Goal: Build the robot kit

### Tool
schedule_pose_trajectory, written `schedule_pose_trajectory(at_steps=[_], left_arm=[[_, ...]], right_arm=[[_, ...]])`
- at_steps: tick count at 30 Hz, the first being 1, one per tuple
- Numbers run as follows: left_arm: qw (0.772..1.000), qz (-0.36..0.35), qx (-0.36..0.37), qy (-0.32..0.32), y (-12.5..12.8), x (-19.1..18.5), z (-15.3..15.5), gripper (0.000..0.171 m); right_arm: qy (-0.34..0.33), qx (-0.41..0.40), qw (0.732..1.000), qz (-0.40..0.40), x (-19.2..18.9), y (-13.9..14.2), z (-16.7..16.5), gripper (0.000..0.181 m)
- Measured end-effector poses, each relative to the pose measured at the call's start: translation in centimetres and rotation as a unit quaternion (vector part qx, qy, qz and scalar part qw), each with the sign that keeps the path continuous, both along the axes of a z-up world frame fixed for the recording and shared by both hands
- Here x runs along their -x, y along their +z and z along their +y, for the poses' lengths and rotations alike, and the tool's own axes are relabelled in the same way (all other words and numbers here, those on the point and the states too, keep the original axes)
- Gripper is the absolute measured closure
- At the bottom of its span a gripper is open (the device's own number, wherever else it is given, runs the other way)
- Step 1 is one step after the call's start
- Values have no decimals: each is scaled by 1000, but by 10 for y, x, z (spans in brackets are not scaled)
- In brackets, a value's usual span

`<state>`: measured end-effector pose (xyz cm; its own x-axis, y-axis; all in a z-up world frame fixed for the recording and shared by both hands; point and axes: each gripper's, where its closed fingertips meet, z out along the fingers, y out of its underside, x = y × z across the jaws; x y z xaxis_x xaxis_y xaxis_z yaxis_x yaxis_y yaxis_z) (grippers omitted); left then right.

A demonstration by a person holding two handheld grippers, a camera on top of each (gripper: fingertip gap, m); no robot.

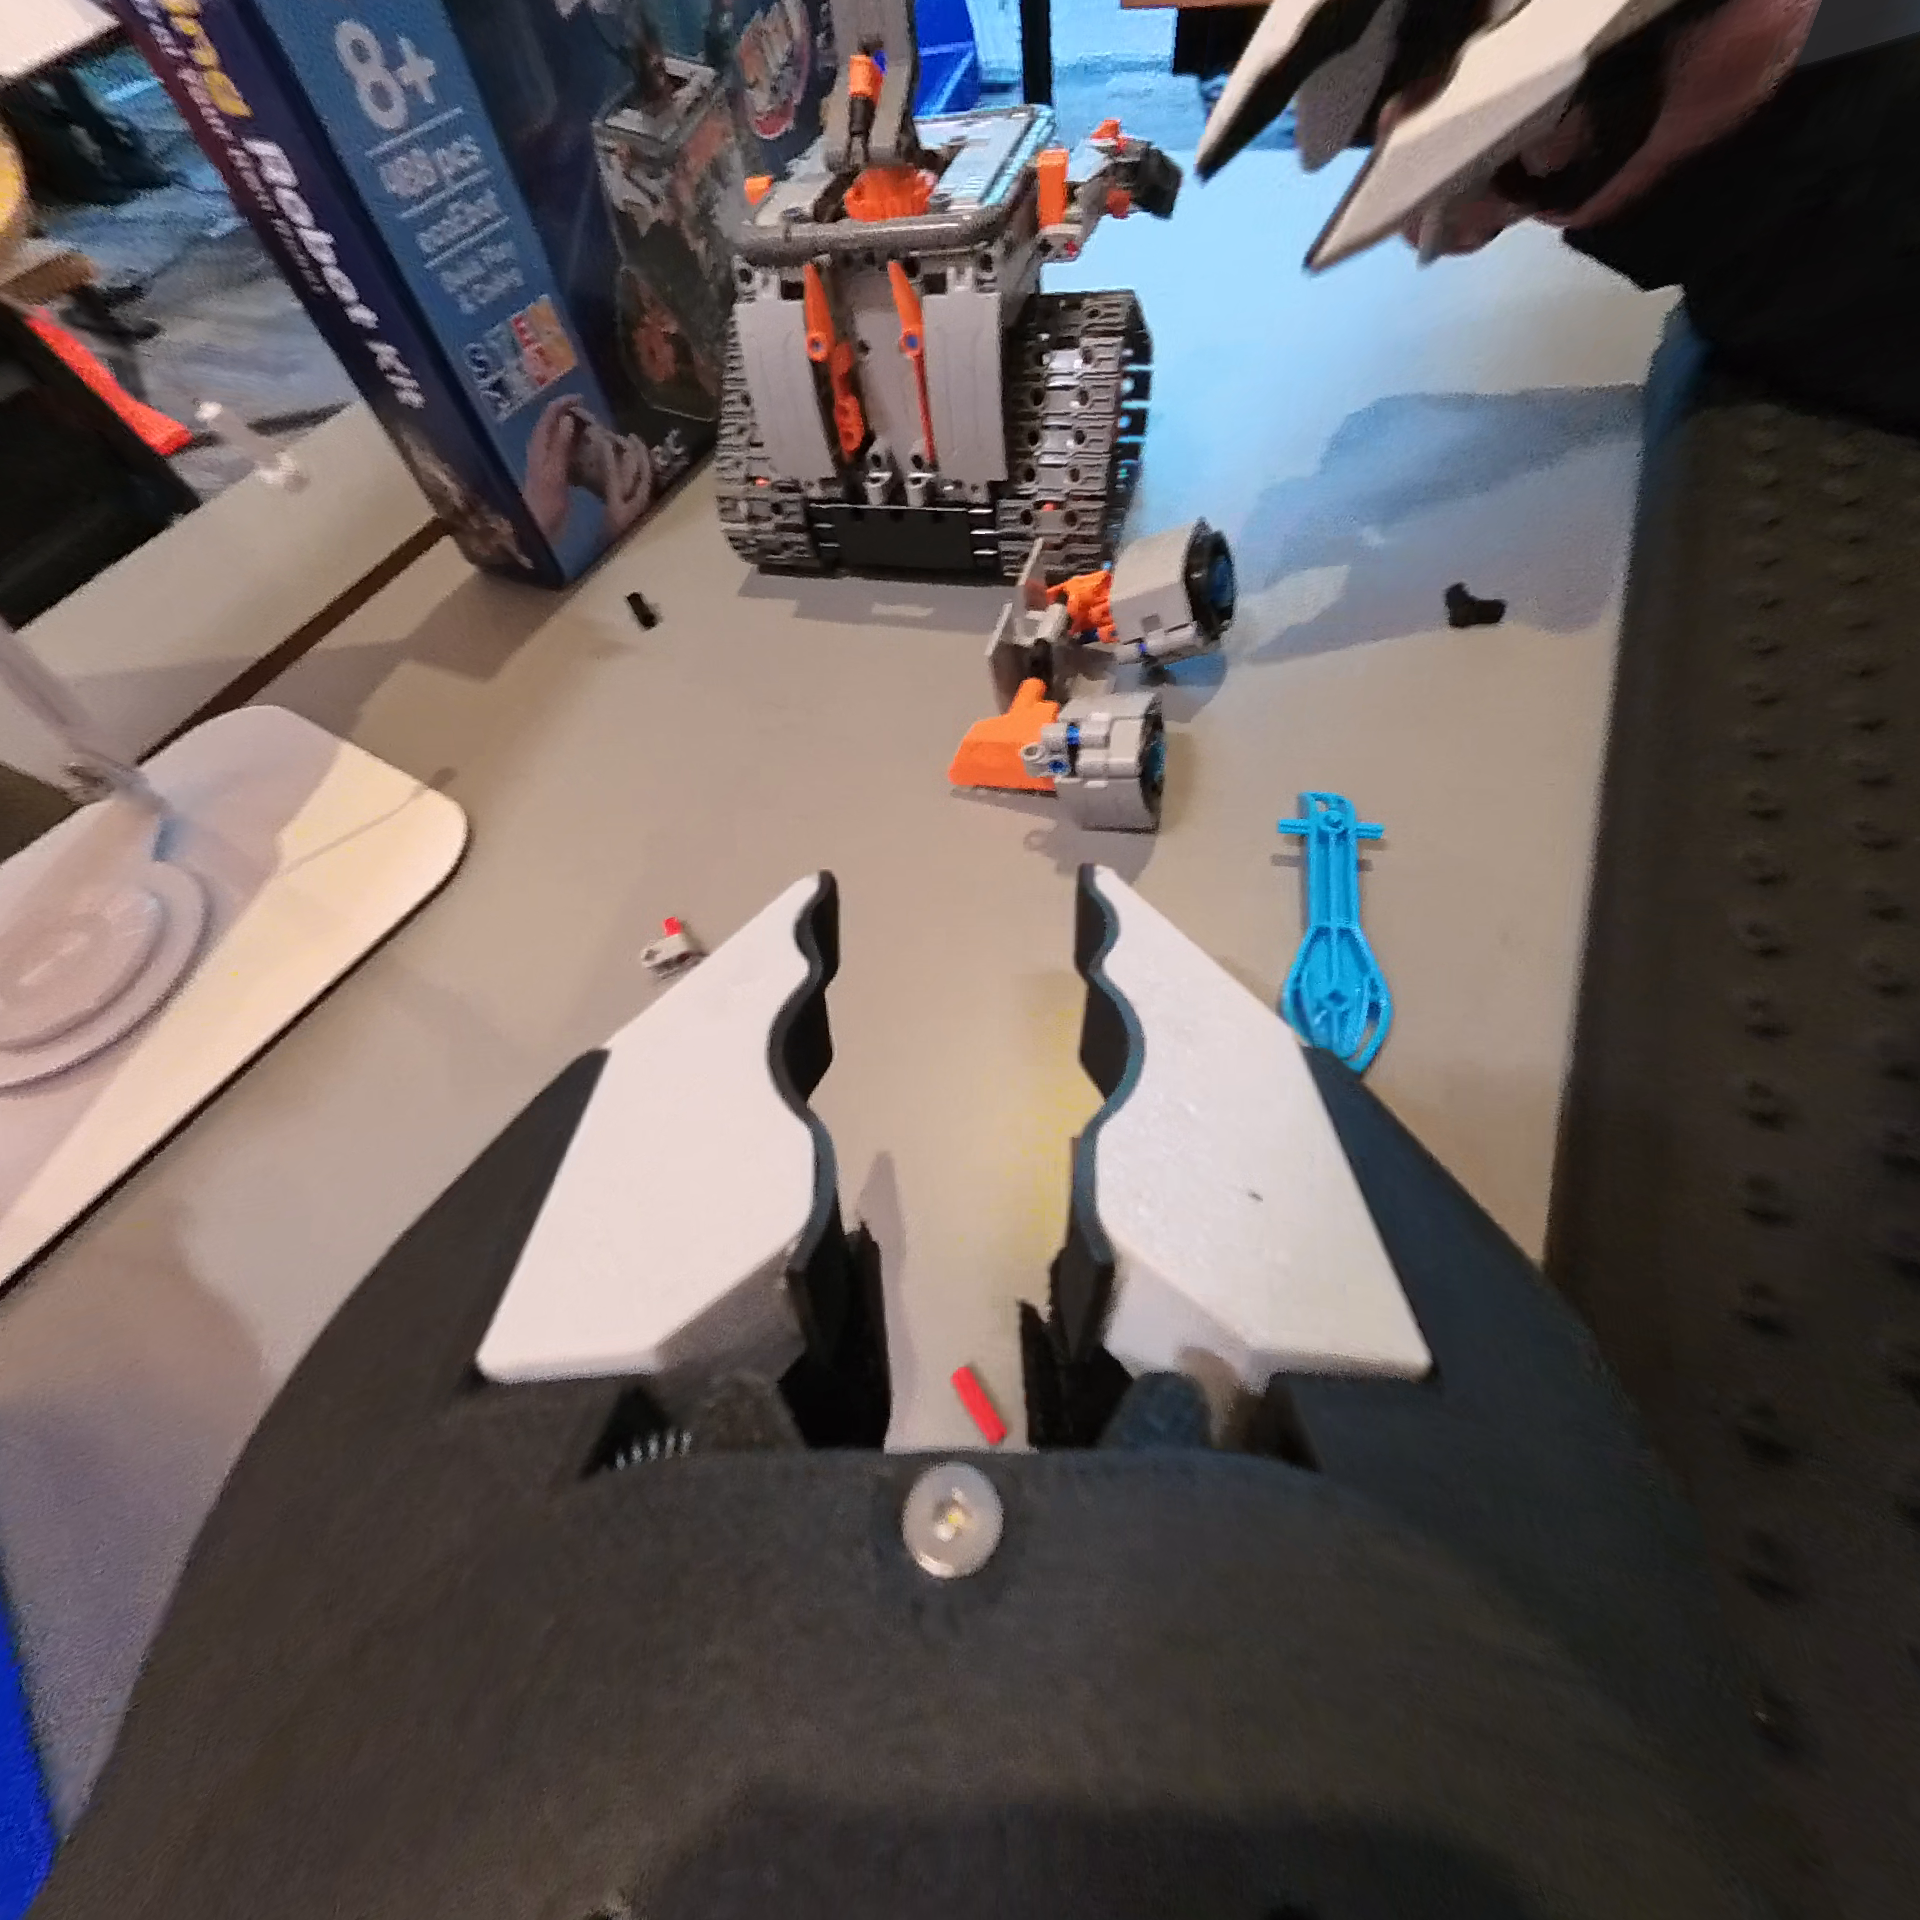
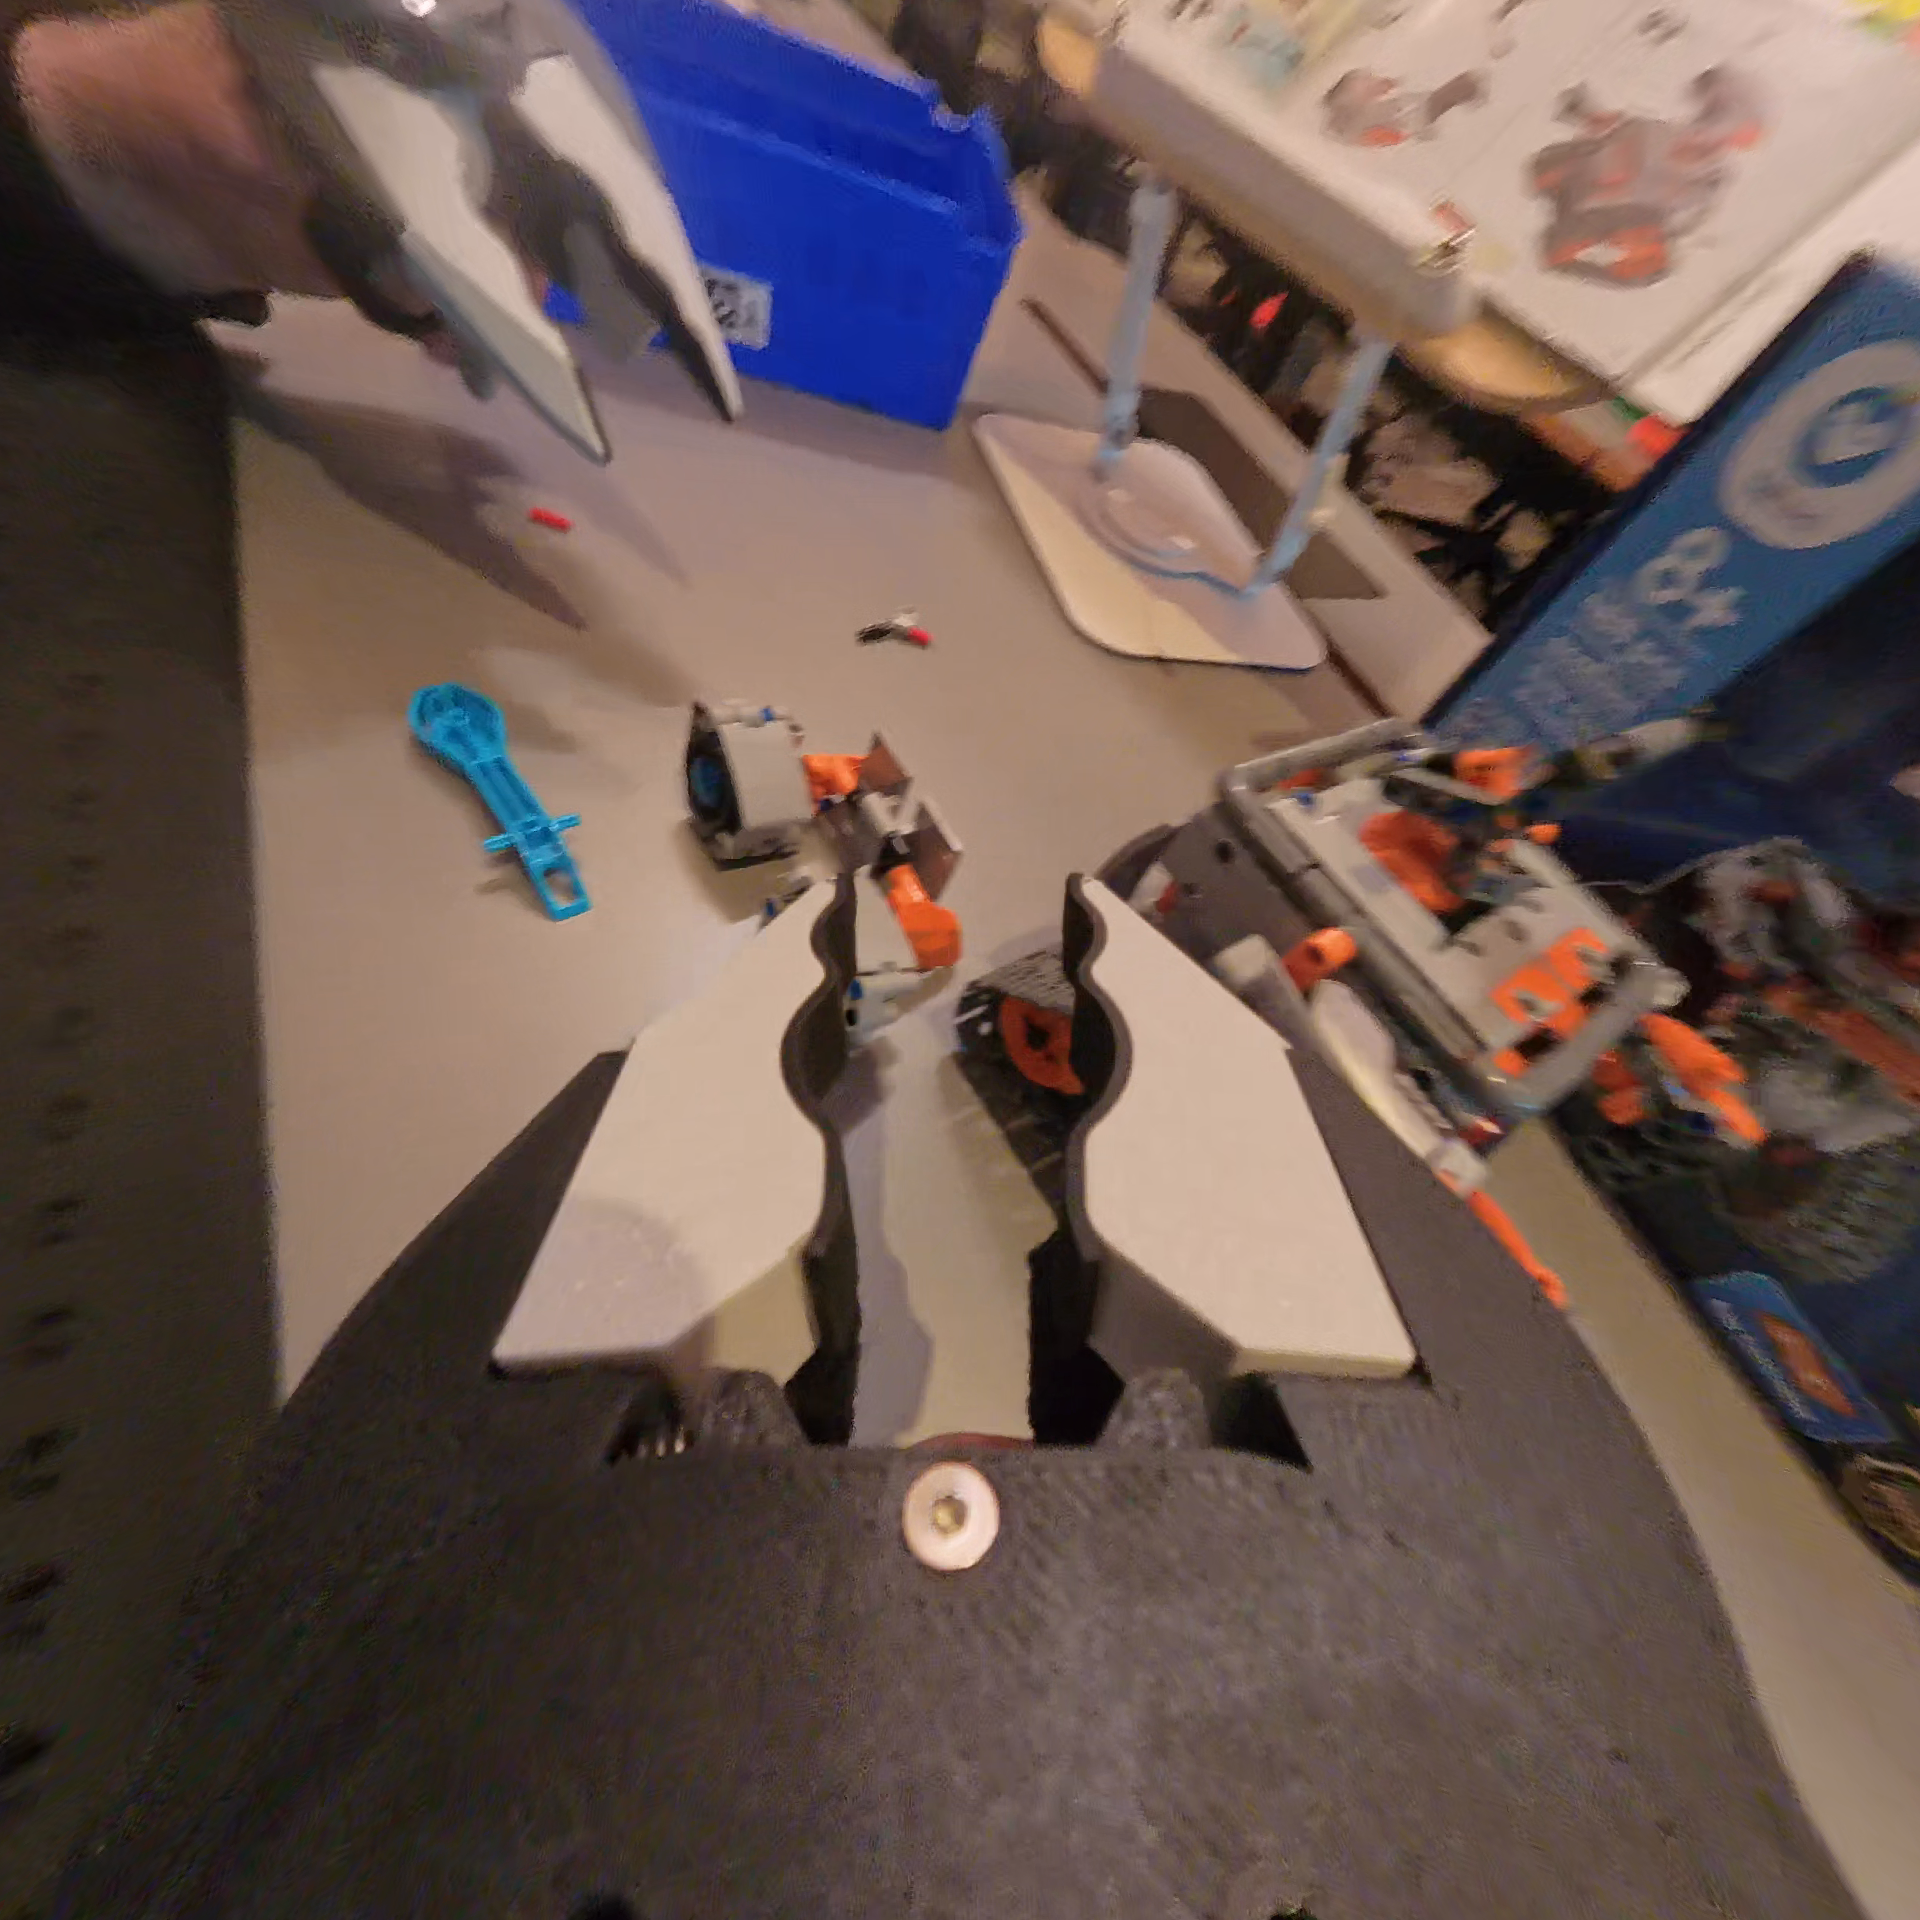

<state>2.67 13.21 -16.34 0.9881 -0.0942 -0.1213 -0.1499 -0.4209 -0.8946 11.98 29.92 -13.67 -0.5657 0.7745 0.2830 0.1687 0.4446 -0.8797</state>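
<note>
The tall blue box (image 1: pixel 436 312) at eleven o'clock in the left wrist view is showing white print down its side and spine, large characters up top and smaller lines and little colour squares below, and that same box (image 2: pixel 1662 623) is sitting at two o'clock in the right wrist view, carrying a round white emblem. At twelve o'clock there, the blue bin (image 2: pixel 831 208) is wearing a white sticker (image 2: pixel 738 307), too blurred to read. At one o'clock the printed sheet (image 2: pixel 1558 156) is showing pictures, its lettering smeared.

Each black gripper (image 1: pixel 956 914) has grey scalloped fingers (image 1: pixel 707 1122) and a silver screw (image 1: pixel 951 1525).
</note>
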Motion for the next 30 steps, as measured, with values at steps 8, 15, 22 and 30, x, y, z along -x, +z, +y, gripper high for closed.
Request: schedule_pose_trajectory(at_steps=[8,15,22,30], left_arm=[[994,34,80,-66,-18,-29,38,120],[985,54,134,-90,-44,-33,70,120],[985,53,139,-88,-61,-32,70,131],[988,56,115,-85,-54,-31,70,131]], right_arm=[[6,-39,993,-112,11,-55,-18,137],[-10,-29,988,-154,19,-77,-17,134],[5,-52,985,-165,19,-88,-25,141],[9,-32,987,-156,20,-82,-26,146]])
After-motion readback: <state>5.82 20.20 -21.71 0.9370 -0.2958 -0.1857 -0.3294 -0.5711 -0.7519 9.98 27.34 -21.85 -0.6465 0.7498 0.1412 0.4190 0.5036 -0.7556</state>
